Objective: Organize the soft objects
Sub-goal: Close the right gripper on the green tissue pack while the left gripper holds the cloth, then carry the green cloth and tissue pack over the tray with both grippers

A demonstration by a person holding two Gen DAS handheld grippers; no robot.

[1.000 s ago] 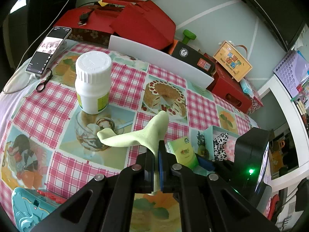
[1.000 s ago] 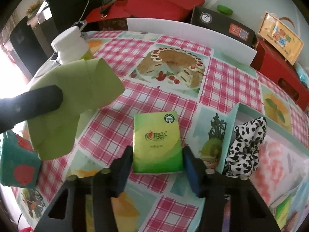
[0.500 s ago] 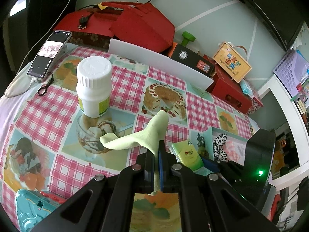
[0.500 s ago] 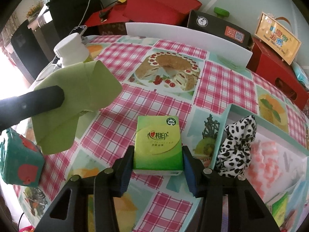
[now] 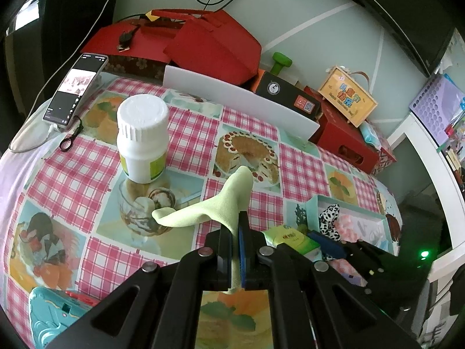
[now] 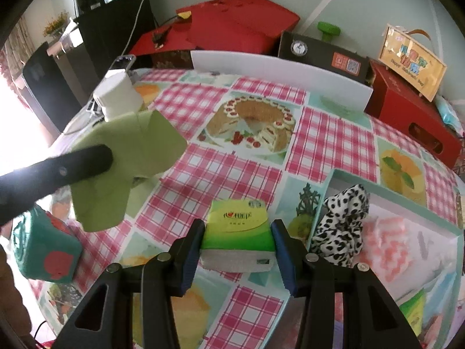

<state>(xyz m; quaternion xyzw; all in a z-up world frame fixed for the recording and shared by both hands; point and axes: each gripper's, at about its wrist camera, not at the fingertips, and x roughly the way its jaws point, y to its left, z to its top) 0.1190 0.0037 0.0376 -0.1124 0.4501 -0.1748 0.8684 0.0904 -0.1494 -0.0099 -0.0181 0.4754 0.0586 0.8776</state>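
Note:
My left gripper (image 5: 236, 234) is shut on a pale green cloth (image 5: 212, 206), which hangs above the checked tablecloth; the same cloth (image 6: 122, 157) shows at the left of the right wrist view, pinched by the black left fingers (image 6: 72, 165). My right gripper (image 6: 238, 240) is shut on a green tissue pack (image 6: 238, 226), lifted clear of the table. The tissue pack (image 5: 293, 240) appears low right in the left wrist view. A teal open box (image 6: 407, 186) to the right holds a black-and-white spotted scrunchie (image 6: 343, 224) and a pink soft item (image 6: 392, 244).
A white bottle (image 5: 142, 139) stands on the tablecloth at the left, a phone (image 5: 75, 87) behind it. A teal toy (image 6: 43, 250) lies near the front left. A white board (image 6: 279, 72), red boxes (image 5: 209, 43) and a black box (image 5: 287, 94) line the far edge.
The right gripper has risen with the tissue pack, which has left the tablecloth. The left gripper and the green cloth have stayed put.

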